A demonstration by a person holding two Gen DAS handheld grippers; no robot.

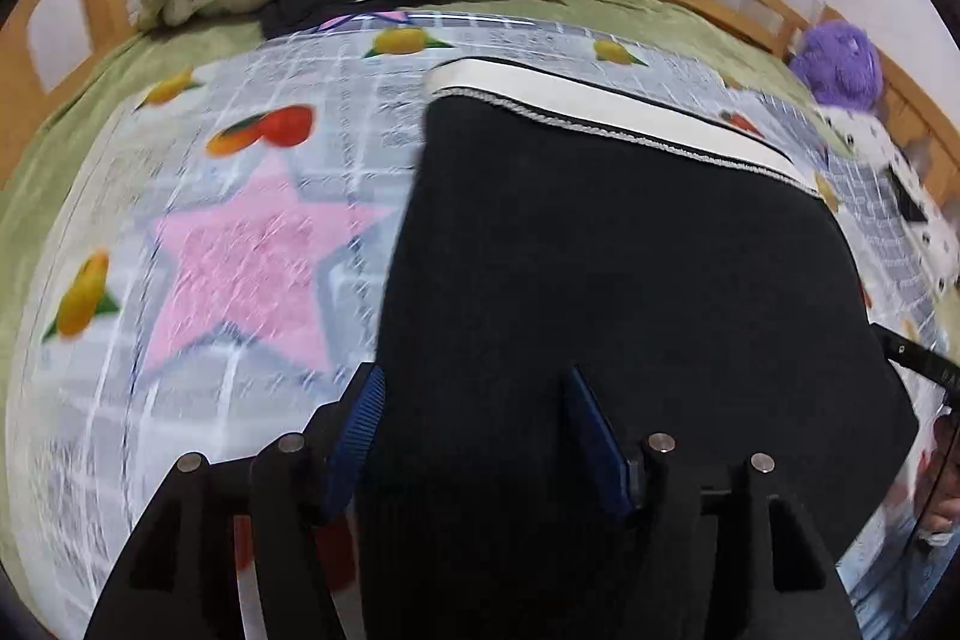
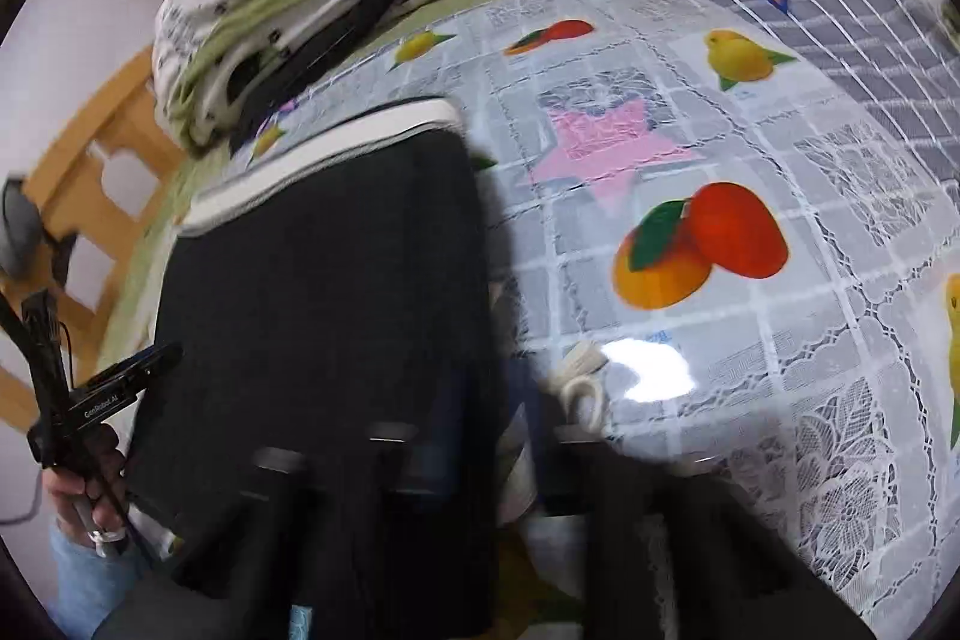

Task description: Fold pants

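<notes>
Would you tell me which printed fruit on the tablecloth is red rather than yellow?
The red-and-orange pair beside the pink star; the other fruits are yellow.

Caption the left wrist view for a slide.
Left gripper open over folded black pants with a white waistband, on a fruit-print tablecloth.

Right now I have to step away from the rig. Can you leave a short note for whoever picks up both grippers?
Left gripper: jaws apart over the near edge of the black pants, pads not pressing the cloth.
Right gripper: shut; the view is blurred, so whether it pinches cloth is unclear.
Pants: lying folded on the fruit-print cover, white waistband at the far end, a pale drawstring poking out at the side.
Done: at least one fold appears made.
Left: probably tuck the drawstring and fold once more toward the waistband.
</notes>
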